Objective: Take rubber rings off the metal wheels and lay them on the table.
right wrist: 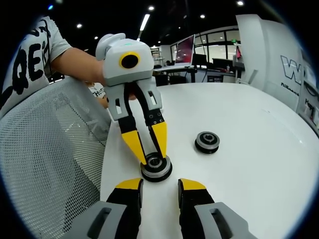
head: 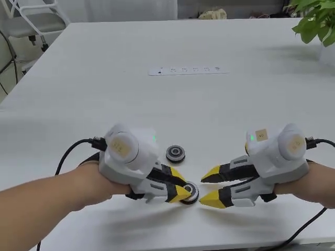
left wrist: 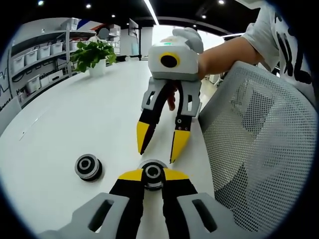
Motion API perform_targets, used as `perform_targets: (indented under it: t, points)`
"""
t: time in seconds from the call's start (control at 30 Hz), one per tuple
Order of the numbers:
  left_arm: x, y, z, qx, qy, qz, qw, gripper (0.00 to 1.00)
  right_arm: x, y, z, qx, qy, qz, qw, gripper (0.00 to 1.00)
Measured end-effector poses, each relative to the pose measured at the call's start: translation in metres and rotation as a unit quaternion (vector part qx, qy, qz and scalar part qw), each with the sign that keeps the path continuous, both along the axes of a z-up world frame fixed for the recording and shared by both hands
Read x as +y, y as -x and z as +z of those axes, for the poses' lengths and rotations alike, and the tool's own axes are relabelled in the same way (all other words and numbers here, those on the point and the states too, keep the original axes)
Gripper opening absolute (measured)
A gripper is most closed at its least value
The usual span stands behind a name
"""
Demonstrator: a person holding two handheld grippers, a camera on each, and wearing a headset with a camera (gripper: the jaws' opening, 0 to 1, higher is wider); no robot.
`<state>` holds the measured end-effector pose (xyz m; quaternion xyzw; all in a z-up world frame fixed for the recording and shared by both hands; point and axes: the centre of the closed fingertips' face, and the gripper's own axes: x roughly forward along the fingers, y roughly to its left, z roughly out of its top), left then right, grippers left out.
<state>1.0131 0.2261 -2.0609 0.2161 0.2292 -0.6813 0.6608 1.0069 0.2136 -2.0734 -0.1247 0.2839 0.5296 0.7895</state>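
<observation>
Two small metal wheels with dark rubber rings lie flat near the table's front edge. My left gripper [head: 183, 186] [left wrist: 152, 175] is shut on the nearer wheel [head: 190, 192] [left wrist: 152, 173] [right wrist: 156, 167], one yellow tip on each side of it. Facing it from the right, my right gripper [head: 212, 187] [right wrist: 160, 185] stands open just short of that wheel, touching nothing. In the left gripper view the right gripper [left wrist: 159, 144] points down at the held wheel. The second wheel [head: 175, 153] [left wrist: 88, 167] [right wrist: 207, 141] rests free a little farther back.
A white power strip [head: 187, 70] lies mid-table and a green plant [head: 314, 21] stands at the far right corner. A mesh chair back [left wrist: 259, 139] [right wrist: 50, 149] is close behind the table's front edge [head: 209, 246]. Cables trail from both grippers.
</observation>
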Motion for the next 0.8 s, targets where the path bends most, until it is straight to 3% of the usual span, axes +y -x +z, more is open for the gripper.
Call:
perform_targets:
  t: [0.13,0.37,0.8]
  points:
    - [0.0000,0.0003,-0.0002,-0.002,0.002,0.000,1.0000,0.08,0.0016,-0.0011,0.0006,0.003,-0.005,-0.003,1.0000,0.24]
    - [-0.0012,0.0019,-0.0010,-0.025,-0.001,-0.012,0.9996,0.08,0.0044,-0.0006,-0.0006,0.010,-0.010,-0.006,0.9999,0.22]
    - [-0.0012,0.0020,-0.0006,-0.023,0.002,-0.007,0.9997,0.08,0.0070,-0.0005,-0.0060,0.020,-0.015,-0.009,0.9997,0.19]
